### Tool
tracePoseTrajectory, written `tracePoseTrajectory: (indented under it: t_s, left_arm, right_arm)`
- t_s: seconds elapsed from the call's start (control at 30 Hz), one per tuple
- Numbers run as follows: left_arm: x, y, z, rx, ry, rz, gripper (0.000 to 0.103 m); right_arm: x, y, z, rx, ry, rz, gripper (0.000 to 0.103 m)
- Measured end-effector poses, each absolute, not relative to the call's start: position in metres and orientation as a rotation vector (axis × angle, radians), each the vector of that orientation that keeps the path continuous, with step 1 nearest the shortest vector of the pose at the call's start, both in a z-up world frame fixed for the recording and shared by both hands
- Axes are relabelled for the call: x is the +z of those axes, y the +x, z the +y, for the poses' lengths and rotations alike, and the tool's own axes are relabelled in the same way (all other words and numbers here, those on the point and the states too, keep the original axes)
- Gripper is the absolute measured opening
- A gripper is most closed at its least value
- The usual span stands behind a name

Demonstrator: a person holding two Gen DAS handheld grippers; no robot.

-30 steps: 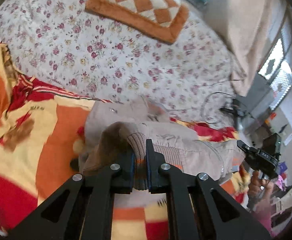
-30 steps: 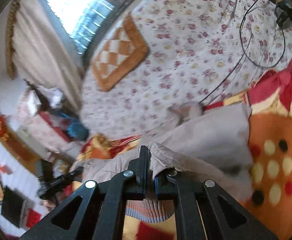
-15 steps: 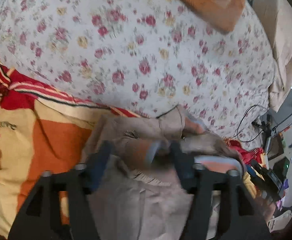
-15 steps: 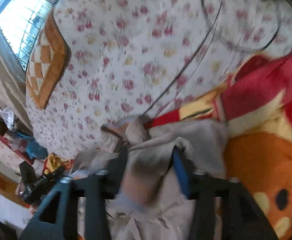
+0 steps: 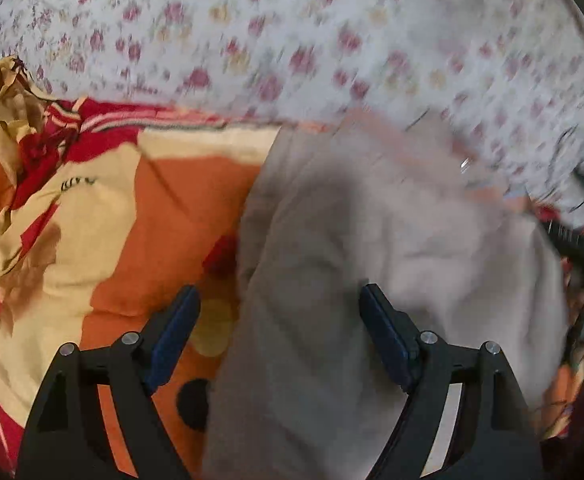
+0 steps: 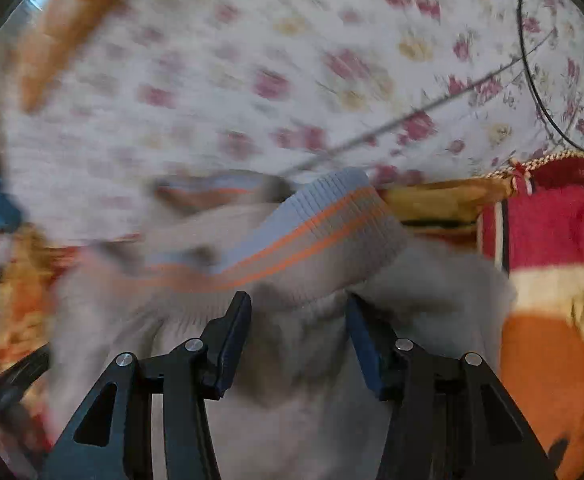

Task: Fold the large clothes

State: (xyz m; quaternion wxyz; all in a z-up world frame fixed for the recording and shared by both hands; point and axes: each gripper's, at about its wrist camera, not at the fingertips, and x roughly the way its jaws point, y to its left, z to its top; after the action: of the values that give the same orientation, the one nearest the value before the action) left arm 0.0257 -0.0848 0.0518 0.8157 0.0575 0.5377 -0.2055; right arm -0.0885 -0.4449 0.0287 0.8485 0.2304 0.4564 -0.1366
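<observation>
Both grippers have just let go: left gripper (image 5: pixel 280 320) and right gripper (image 6: pixel 297 330) jaws stand apart above the grey jacket (image 5: pixel 371 280); its striped ribbed hem (image 6: pixel 315 236) now lies folded over on the bed; this fold looks done.

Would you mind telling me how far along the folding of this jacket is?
One fold looks laid: the beige jacket lies doubled on the orange blanket, its ribbed hem turned up. Nothing is in hand; the left gripper and right gripper are open. Any further folds and tidying remain.
</observation>
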Motion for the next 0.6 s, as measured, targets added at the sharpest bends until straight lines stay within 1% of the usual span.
tracePoseTrajectory:
  t_s: [0.07,0.17,0.2,0.23,0.33,0.4,0.5,0.53,0.57,0.6]
  left_arm:
    - [0.044,0.031,-0.074,-0.392,0.125,1.167,0.082]
    - [0.050,0.033,-0.054,-0.348,0.086,1.140,0.082]
    - [0.053,0.032,-0.048,-0.350,0.064,1.131,0.082]
    - [0.057,0.029,-0.044,-0.360,0.039,1.119,0.082]
    - [0.061,0.021,-0.041,-0.403,-0.015,1.117,0.082]
    - [0.057,0.017,-0.048,-0.428,-0.014,1.137,0.082]
    - [0.049,0.012,-0.062,-0.416,0.086,1.128,0.082]
    - [0.047,0.013,-0.063,-0.406,0.102,1.116,0.082]
    - [0.046,0.015,-0.062,-0.405,0.102,1.112,0.082]
    - [0.048,0.017,-0.060,-0.403,0.093,1.114,0.082]
  right_arm:
    - [0.016,-0.080,-0.454,-0.349,0.504,0.983,0.048]
    - [0.039,-0.095,-0.443,-0.356,0.470,0.927,0.051]
    - [0.049,-0.103,-0.435,-0.336,0.460,0.911,0.054]
    - [0.057,-0.110,-0.427,-0.304,0.461,0.902,0.062]
    - [0.075,-0.121,-0.386,-0.170,0.427,0.882,0.074]
    - [0.075,-0.106,-0.352,-0.107,0.353,0.930,0.077]
    - [0.051,-0.071,-0.326,-0.092,0.298,1.033,0.077]
    - [0.038,-0.060,-0.322,-0.114,0.283,1.065,0.072]
    - [0.027,-0.048,-0.319,-0.141,0.261,1.085,0.063]
    - [0.022,-0.039,-0.317,-0.171,0.223,1.084,0.031]
